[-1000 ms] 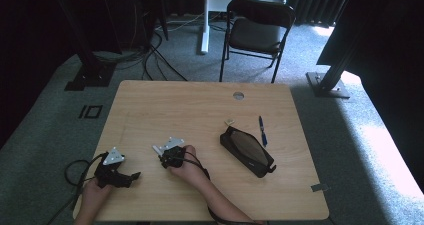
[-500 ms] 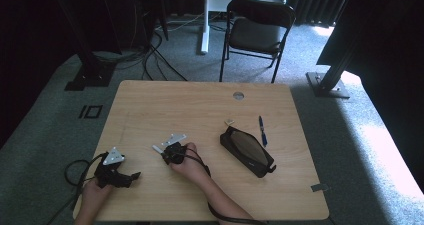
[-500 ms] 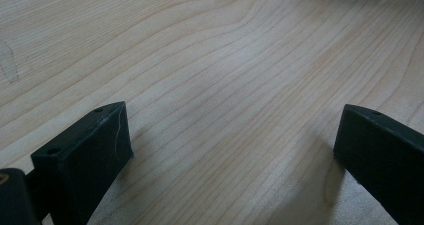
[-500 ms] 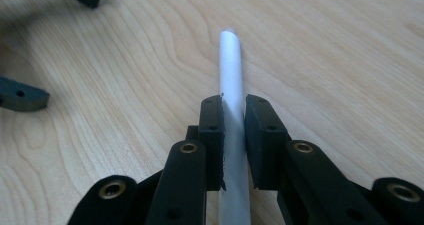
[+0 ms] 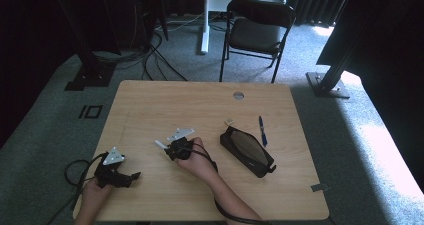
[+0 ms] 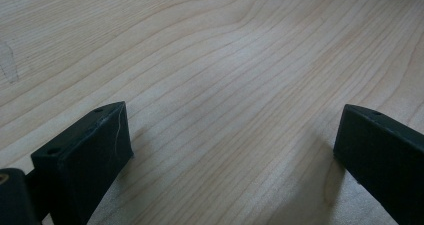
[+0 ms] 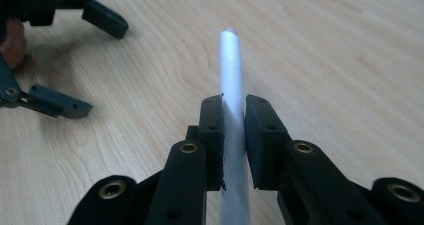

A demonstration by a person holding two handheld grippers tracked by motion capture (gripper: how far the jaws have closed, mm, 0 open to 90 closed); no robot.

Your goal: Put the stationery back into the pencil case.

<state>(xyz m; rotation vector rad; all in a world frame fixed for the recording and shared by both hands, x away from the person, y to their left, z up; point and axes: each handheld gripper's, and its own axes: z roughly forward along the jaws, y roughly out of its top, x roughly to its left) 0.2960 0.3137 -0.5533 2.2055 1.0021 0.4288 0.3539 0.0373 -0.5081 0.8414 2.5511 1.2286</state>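
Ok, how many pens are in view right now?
2. A silver pen is clamped in the right gripper near the table's middle; a blue pen lies on the table just right of the black pencil case. More may be hidden inside the case.

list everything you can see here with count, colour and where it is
table: 1, light wood, centre of the room
pouch: 1, black, right half of the table
blue pen: 1, blue, on the table just right of the pouch
small tag: 1, pale, by the pouch's far end
silver pen: 1, silver-white, clamped in the right gripper
chair: 1, black, behind the table
left gripper: 1, black, near left corner of the table, jaws open
right gripper: 1, black, table centre, shut on the silver pen
hands: 2, one on each gripper
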